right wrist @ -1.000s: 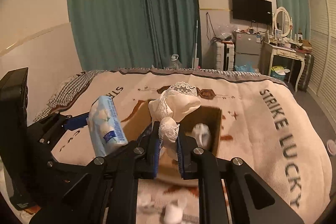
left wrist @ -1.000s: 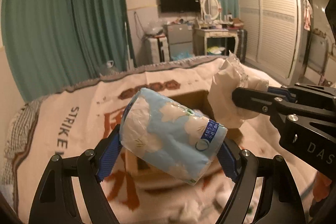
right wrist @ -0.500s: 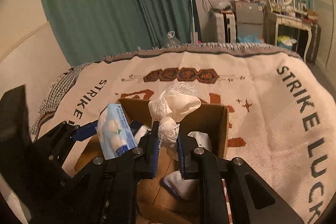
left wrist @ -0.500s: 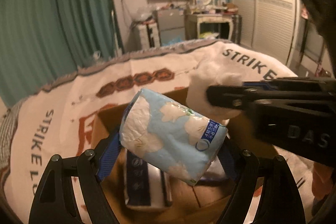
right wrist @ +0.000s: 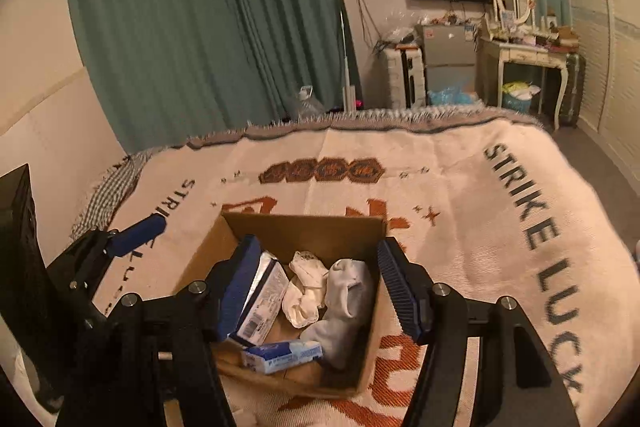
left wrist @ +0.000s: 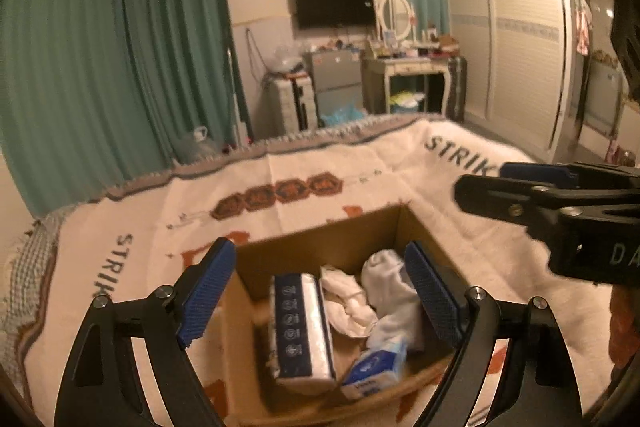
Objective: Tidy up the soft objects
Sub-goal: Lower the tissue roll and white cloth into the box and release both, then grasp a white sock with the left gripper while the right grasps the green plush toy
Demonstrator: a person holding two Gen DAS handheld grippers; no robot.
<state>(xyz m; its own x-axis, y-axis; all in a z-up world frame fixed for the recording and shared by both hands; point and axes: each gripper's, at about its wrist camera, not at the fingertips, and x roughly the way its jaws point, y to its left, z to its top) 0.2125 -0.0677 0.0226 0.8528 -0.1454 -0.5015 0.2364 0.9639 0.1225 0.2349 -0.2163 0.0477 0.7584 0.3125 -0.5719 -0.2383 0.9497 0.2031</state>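
Cardboard box (right wrist: pixel 304 231) on printed blanket (right wrist: pixel 460 187), seemingly a bed; both claws wide, empty

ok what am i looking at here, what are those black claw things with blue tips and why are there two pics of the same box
Those are two hand-held grippers; a person holds one in each hand. Each carries a fisheye camera looking along its fingers, so you get two views. The left gripper and right gripper are both open and hold nothing. Below them a cardboard box sits on a bed blanket printed with letters. In the box lie a dark blue and white tissue pack, a smaller light blue pack, and white cloth items, possibly socks. Each view also shows the other gripper at its edge.
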